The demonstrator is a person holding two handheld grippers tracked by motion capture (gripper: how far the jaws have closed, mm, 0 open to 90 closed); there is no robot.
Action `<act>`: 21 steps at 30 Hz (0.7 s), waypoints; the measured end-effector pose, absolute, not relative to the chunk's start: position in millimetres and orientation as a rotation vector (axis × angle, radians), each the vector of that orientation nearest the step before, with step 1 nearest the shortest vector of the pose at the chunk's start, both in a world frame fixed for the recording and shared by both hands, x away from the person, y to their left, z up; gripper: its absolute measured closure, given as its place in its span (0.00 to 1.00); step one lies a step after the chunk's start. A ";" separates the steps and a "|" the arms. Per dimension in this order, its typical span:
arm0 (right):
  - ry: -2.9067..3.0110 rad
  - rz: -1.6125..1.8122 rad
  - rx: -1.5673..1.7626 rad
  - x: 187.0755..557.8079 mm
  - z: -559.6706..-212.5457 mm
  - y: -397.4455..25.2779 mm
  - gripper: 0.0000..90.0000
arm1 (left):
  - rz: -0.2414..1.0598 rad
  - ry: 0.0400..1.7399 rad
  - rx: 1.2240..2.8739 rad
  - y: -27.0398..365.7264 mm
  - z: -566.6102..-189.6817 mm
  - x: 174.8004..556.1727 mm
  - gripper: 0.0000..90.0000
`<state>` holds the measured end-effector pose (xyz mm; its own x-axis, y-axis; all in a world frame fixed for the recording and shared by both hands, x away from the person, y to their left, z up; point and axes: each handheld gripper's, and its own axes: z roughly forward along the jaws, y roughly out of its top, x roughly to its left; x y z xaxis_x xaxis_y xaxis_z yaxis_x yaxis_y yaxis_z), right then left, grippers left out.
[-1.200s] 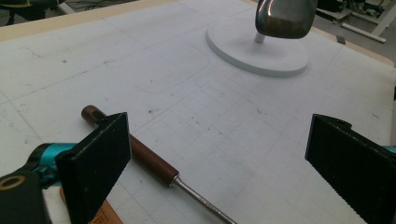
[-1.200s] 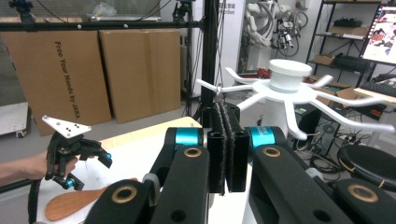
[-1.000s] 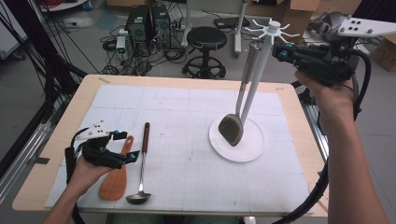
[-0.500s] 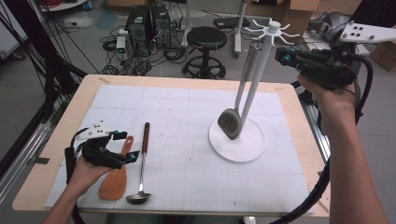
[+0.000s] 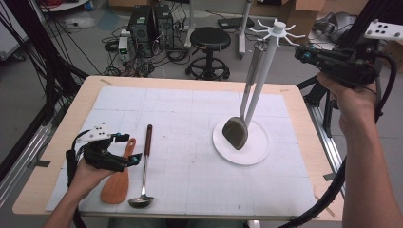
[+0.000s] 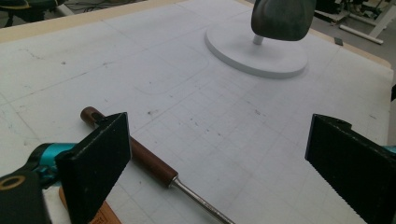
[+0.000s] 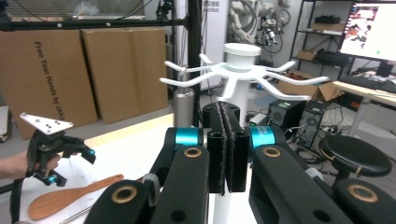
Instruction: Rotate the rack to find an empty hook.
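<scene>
High view shows the right gripper (image 5: 304,53), jaws now pressed together on nothing, drawn back toward three o'clock from the rack (image 5: 274,33) where the dark spatula (image 5: 236,133) hangs, while the left gripper (image 5: 129,149), jaws apart, waits beside the ladle (image 5: 145,166).

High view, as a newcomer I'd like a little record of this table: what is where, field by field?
rack: white utensil stand on its round base
hanging: grey spatula, head low over the base
lying on mat: wooden spatula; ladle beside it
left gripper: open, by the wooden spatula's handle
right gripper: shut, empty, near the rack's top
</scene>
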<state>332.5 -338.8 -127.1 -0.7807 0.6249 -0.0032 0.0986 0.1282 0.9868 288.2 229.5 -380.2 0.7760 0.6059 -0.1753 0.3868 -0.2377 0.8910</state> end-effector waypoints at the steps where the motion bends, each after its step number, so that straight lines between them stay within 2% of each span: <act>1: 1.990 1.698 0.704 333.3 -126.6 -340.2 0.99 | 0.248 0.760 1.863 229.4 -380.3 288.2 0.08; 7: 1.986 1.707 0.692 336.4 -122.7 -338.0 0.99 | 0.249 0.761 1.865 229.5 -380.3 288.3 0.08; 21: 2.018 1.667 0.629 329.8 -119.2 -304.2 1.00 | 0.249 0.762 1.860 229.6 -380.2 288.0 0.09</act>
